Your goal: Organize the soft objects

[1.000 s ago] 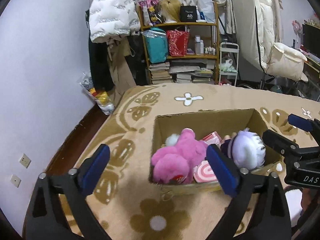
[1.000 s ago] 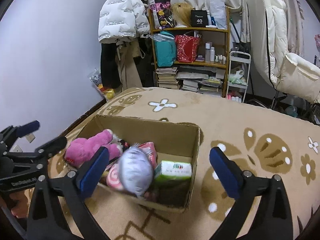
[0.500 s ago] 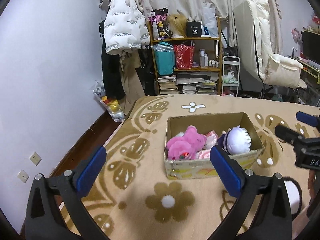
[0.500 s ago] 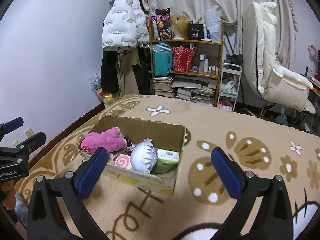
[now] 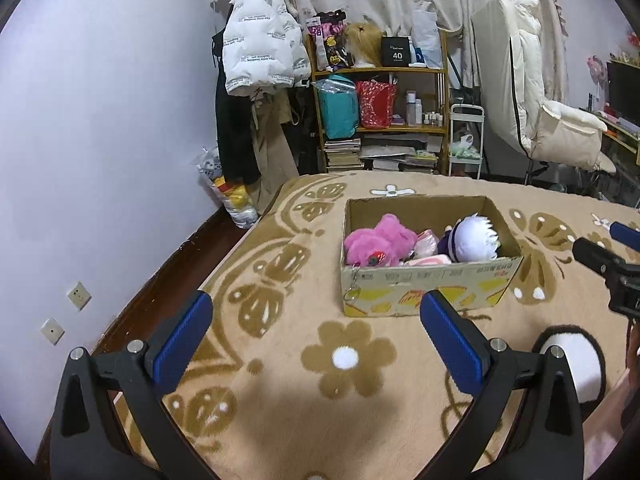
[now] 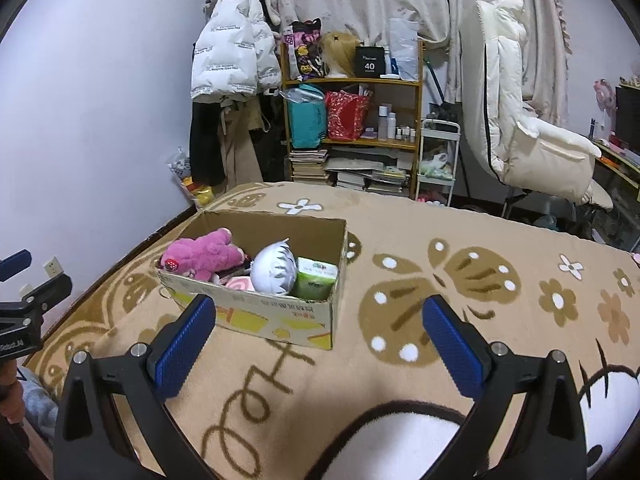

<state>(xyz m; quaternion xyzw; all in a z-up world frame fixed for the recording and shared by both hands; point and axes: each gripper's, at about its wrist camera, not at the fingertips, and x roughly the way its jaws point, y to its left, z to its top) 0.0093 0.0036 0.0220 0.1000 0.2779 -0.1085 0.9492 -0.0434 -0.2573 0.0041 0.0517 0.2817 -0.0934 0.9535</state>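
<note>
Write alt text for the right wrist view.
An open cardboard box on a tan flowered blanket holds a pink plush toy, a white plush and a green tissue pack; the right gripper is open and empty.

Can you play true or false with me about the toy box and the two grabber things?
1. The pink plush lies inside the cardboard box. True.
2. The left gripper is squeezing the white-haired plush. False: it is open, holds nothing, and is short of the box.
3. A green tissue pack sits in the box beside the white-haired plush. True.
4. The box stands on a bare wooden floor. False: it stands on the tan flower-patterned blanket.
5. The right gripper is shut. False: its fingers are wide apart and hold nothing.
</note>
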